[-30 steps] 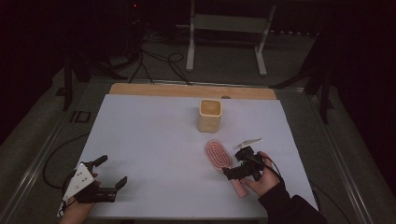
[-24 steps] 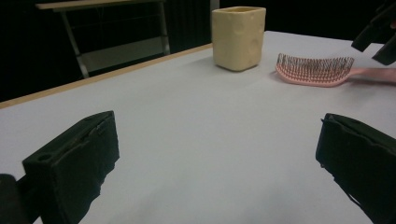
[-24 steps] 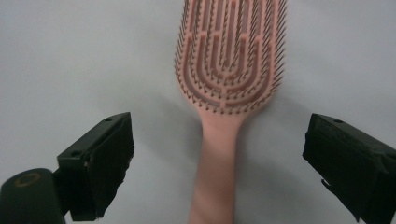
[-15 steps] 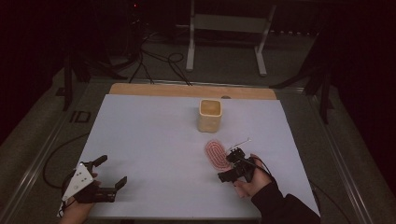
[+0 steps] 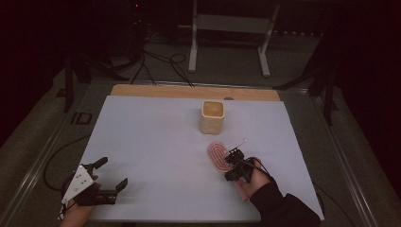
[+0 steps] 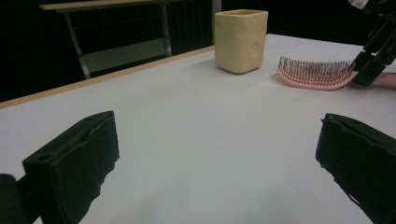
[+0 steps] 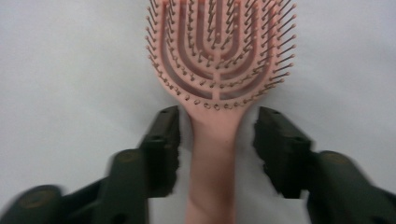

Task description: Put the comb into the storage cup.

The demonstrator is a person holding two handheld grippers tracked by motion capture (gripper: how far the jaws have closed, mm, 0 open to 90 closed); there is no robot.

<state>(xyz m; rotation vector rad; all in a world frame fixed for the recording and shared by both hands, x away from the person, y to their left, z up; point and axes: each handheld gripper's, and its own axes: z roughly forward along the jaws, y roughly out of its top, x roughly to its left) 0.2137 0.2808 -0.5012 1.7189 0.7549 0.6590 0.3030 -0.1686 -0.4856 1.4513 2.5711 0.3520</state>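
Left gripper: jaws wide apart, nothing between, resting on white table. Well right of it, pink hairbrush: vented oval head, bristles up, flat on table. Right gripper: jaws straddle brush handle, just closing, small gaps each side. Cream cup beyond brush.

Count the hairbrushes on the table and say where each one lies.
1. The pink hairbrush lies bristles-up near the yellow cup, its handle between the right gripper's fingers. Nothing seems hidden.
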